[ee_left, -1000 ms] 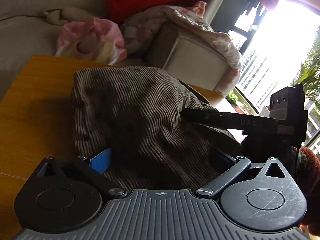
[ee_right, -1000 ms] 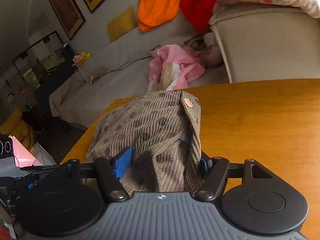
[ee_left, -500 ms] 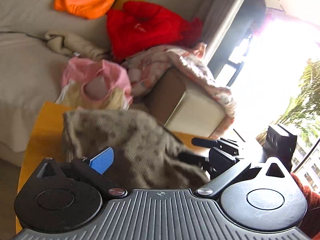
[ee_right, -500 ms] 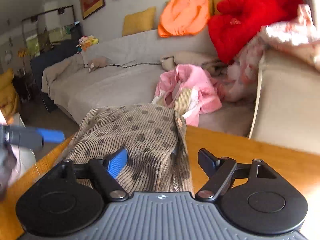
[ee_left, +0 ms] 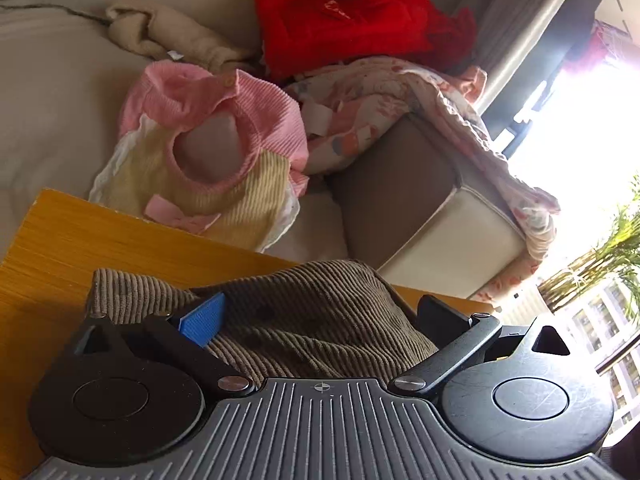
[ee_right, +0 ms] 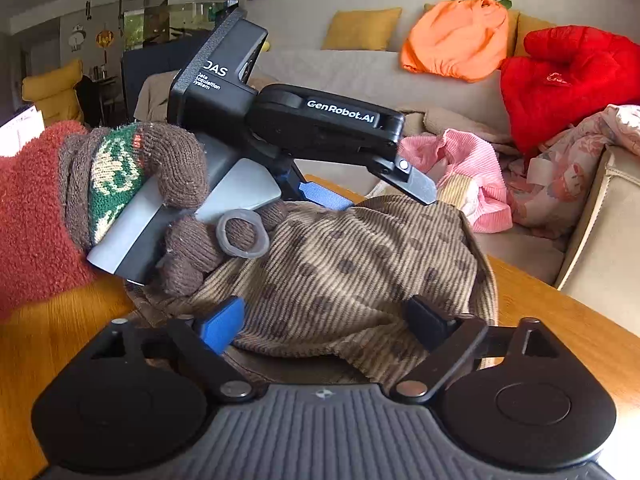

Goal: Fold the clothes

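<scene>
A brown ribbed garment with dark dots [ee_right: 360,264] lies bunched on the wooden table [ee_right: 560,320]. It also shows in the left wrist view [ee_left: 320,320]. My left gripper [ee_left: 320,312] is open, its fingers either side of a fold of the cloth. In the right wrist view the left gripper [ee_right: 372,188] hangs just over the garment's far edge, held by a gloved hand [ee_right: 132,184]. My right gripper [ee_right: 328,320] is open, its jaws spread around the near edge of the garment.
A pink and yellow garment [ee_left: 212,160] lies on the grey sofa [ee_left: 52,92] just beyond the table edge [ee_left: 140,216]. A floral blanket [ee_left: 400,96] drapes a beige ottoman [ee_left: 420,208]. Red [ee_right: 568,80] and orange [ee_right: 456,36] cushions sit on the sofa back.
Both grippers swung over the garment. The left gripper came in close beside the right one and dropped back toward the cloth. Both stay open.
</scene>
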A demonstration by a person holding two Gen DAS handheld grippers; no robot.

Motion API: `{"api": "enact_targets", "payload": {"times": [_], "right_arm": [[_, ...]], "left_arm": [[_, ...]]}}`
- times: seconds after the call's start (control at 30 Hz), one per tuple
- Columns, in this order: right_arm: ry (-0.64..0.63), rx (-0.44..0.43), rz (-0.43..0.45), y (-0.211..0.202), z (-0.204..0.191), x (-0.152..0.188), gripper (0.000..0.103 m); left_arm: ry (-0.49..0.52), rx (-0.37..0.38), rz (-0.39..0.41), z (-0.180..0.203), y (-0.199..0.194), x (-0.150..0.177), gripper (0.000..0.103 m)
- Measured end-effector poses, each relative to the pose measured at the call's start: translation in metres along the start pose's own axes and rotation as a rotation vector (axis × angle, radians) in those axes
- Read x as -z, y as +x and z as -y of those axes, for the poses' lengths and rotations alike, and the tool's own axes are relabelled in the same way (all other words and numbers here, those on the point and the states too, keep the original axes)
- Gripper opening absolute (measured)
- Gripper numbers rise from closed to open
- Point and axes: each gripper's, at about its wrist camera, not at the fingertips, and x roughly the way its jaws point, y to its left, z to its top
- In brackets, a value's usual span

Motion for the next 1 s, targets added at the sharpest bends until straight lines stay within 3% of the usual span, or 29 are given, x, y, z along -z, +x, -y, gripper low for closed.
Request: {"api": "enact_targets", "payload": {"times": [0.07,0.13,0.2,0.3,0.37,0.5,0.6,0.8,1.0], "right_arm": [[0.013,0.002,0.035,-0.006,-0.003,0.004,0.096],[0.044,0.012,0.07,-0.02,-0.006,0.008,0.102],[0.104,0.036,0.098,-0.038,-0.007,0.013,0.103],[0.181,0.09,0.116,-0.073,-0.007,0.029,0.103],[0.251,0.096,0.11,-0.094,-0.004,0.044,0.103],[0.371,0.088,0.11,-0.13,-0.004,0.082,0.103],[0.387,0.13,0.102,-0.151,-0.017,0.1,0.103],[0.31,0.249,0.111,-0.177,-0.037,0.118,0.103],[0.311,0.281,0.016,-0.163,-0.036,0.114,0.103]], "left_arm": [[0.007,-0.043,0.061,0.009,-0.028,0.007,0.103],[0.025,-0.132,0.163,0.026,-0.068,0.026,0.103],[0.078,-0.252,0.259,0.048,-0.109,0.056,0.103],[0.136,-0.314,0.312,0.08,-0.158,0.111,0.103],[0.146,-0.331,0.297,0.098,-0.178,0.15,0.103],[0.193,-0.491,0.275,0.13,-0.193,0.217,0.103],[0.185,-0.551,0.272,0.139,-0.198,0.252,0.103],[0.245,-0.603,0.286,0.152,-0.196,0.272,0.103],[0.28,-0.63,0.277,0.157,-0.191,0.276,0.103]]}}
